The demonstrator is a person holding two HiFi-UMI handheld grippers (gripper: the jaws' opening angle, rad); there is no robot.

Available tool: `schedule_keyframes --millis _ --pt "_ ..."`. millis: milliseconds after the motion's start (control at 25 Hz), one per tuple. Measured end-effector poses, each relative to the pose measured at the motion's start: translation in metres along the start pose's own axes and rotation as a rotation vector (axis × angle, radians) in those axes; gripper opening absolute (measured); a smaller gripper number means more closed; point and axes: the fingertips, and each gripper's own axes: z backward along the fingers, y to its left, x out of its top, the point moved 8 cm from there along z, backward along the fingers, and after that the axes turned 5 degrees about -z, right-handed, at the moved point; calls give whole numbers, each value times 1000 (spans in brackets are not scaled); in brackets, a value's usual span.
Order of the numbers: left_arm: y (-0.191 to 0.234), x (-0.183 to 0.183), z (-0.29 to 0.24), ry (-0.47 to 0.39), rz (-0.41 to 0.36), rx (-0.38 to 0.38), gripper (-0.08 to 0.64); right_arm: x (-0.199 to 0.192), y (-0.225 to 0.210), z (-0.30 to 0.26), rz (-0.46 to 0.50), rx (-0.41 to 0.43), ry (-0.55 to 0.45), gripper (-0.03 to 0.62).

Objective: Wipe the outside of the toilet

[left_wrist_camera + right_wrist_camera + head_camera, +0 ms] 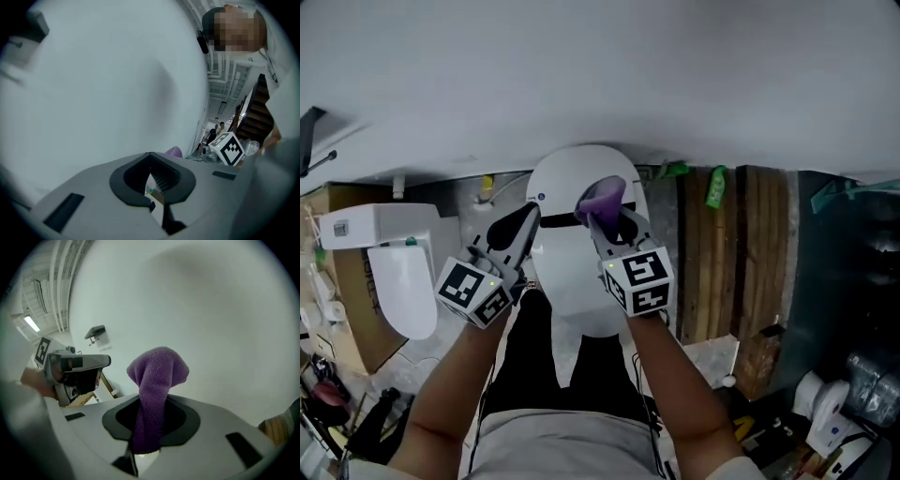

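Toilet (567, 183) wipe looks underway: right gripper (600, 221) clamps cloth (603, 198) against it; left gripper (525, 221) closed, empty. Next probably a sweep left.

Cluttered storeroom: toilet (581, 267), cardboard (347, 199), planks (741, 253)

Bare forearms (455, 384) extended forward side by side, left grey two-jaw gripper (523, 225) jaws together, empty, right grey two-jaw gripper (600, 221) clamping purple fleece cloth (157, 376).

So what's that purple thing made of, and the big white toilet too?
The purple cloth looks like soft fleece or microfibre: it is fuzzy, matte and bunched into folds. The toilet looks like glazed ceramic, since it is smooth, white and evenly rounded, though hard plastic could look much the same.
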Motion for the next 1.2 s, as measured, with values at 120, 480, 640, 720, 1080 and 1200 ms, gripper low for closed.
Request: schedule_keyframes --millis 120,480,640,720,1080,1200 --pt "-26 47 -2 -34 -28 -38 6 34 2 47 -9 -8 -62 94" --pt "-112 175 -5 -79 -136 -282 6 130 17 171 -2 -28 -261 94" --pt "-150 205 1 -108 -164 -308 6 151 22 222 44 -4 -330 94" --pt "-163 210 4 -116 -158 -279 6 154 20 240 52 33 -357 94" --pt "-214 195 45 -146 -131 -152 6 134 11 275 130 166 -306 94" --pt "-225 188 68 -141 -133 -159 6 125 25 290 125 164 -321 94"
